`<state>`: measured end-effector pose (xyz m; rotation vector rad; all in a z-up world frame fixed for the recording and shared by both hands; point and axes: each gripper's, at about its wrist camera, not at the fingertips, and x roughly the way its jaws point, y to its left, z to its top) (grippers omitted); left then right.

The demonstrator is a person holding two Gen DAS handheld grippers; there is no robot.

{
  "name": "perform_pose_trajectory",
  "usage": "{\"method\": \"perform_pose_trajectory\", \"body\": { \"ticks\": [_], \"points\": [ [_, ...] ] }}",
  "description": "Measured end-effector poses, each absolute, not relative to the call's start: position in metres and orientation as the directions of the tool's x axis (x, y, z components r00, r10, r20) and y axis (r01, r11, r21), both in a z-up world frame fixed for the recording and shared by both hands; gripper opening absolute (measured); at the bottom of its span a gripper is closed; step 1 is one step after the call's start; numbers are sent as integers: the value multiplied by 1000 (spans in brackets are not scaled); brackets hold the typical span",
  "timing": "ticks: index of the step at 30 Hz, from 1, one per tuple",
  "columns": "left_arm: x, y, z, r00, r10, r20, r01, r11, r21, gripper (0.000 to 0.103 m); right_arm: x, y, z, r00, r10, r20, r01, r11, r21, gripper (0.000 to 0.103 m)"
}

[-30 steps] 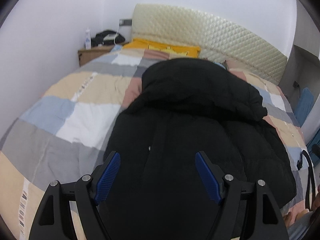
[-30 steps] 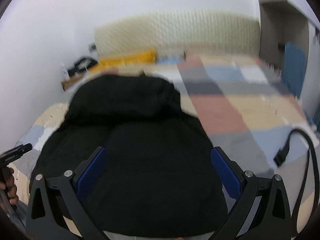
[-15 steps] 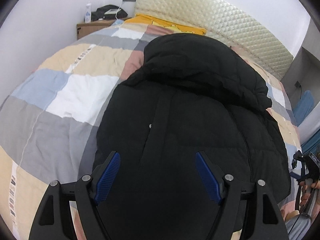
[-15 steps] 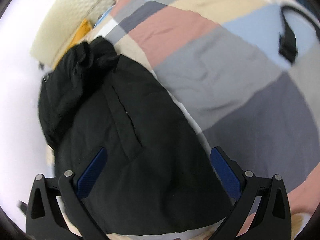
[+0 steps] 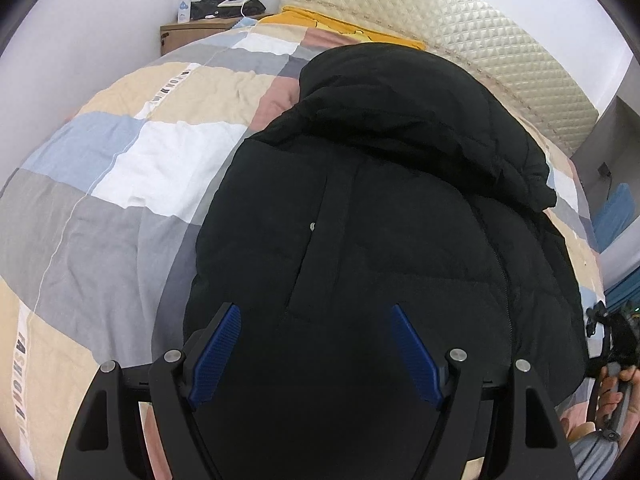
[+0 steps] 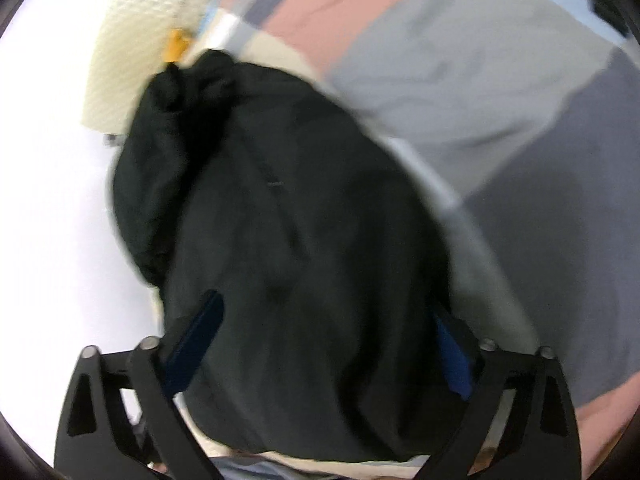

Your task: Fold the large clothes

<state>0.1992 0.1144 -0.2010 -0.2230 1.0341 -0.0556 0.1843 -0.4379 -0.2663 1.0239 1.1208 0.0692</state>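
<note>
A black hooded puffer jacket [image 5: 380,220] lies front up on the bed's patchwork quilt [image 5: 120,184], hood toward the headboard. My left gripper [image 5: 315,308] hovers open over the jacket's lower front, blue pads [image 5: 216,348] apart and nothing pinched. The right wrist view is blurred. There the jacket [image 6: 280,220] fills the middle, and my right gripper [image 6: 325,302] straddles its lower end with its jaws closing. Black fabric bulges between the pads [image 6: 200,332] and partly hides the right one. No firm pinch shows.
A quilted cream headboard [image 5: 460,28] and a yellow pillow [image 5: 340,26] lie beyond the hood. A wooden nightstand [image 5: 188,34] with a bottle and dark items stands at the back left. A person's hand [image 5: 616,376] with the other gripper shows at the right edge.
The right gripper dropped toward the jacket's lower end and rolled, so the bed now looks tilted; its jaws narrowed slightly. The left gripper tipped further down and came a little closer to the jacket.
</note>
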Motion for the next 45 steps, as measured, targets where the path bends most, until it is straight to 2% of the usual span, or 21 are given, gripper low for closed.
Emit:
{"method": "perform_pose_trajectory", "body": {
  "ticks": [3,5,7,9,10,11,14,19,25,27,30,33,35,40,42,45],
  "points": [
    [200,112,-204,500,-143,-854,-64,977,-201,77,192,-421,-259,457,523,-720,351,638,686,86],
    [200,112,-207,493,-151,-857,-61,976,-207,77,196,-413,-260,435,523,-733,334,663,670,70],
    [202,110,-210,482,-154,-863,-59,977,-207,77,198,-407,-260,424,513,-747,319,687,653,64],
    [202,110,-212,478,-158,-864,-69,974,-216,77,199,-403,-254,432,504,-748,289,708,645,47],
    [202,111,-213,474,-163,-865,-70,973,-222,77,200,-401,-251,440,498,-747,275,717,641,34],
    [202,111,-214,468,-169,-867,-69,972,-226,77,200,-399,-246,449,493,-745,262,725,637,25],
    [201,116,-218,455,-176,-873,-87,967,-240,77,198,-399,-235,483,484,-730,223,738,637,20],
    [205,131,-220,409,-240,-880,-88,950,-300,77,194,-407,-222,549,497,-672,194,706,681,20],
    [209,164,-216,349,-248,-904,-128,943,-308,77,193,-414,-225,556,501,-663,228,676,701,20],
    [208,178,-218,316,-241,-918,-146,943,-298,77,193,-416,-229,547,503,-669,243,669,702,23],
    [209,197,-226,256,-293,-921,-188,920,-345,77,194,-419,-235,532,513,-674,262,658,706,28],
    [211,208,-239,228,-338,-913,-238,890,-388,77,194,-423,-242,521,521,-676,286,639,714,46],
    [215,210,-250,212,-329,-920,-264,887,-378,77,193,-427,-247,515,523,-679,313,623,717,68],
    [220,214,-270,165,-385,-908,-310,854,-418,78,190,-434,-260,481,502,-719,393,610,688,80],
    [220,216,-277,147,-393,-908,-331,845,-419,85,188,-436,-266,463,490,-739,429,606,670,82],
    [222,215,-283,131,-386,-913,-331,851,-407,86,188,-436,-276,413,478,-775,474,614,631,82]
  ]
}}
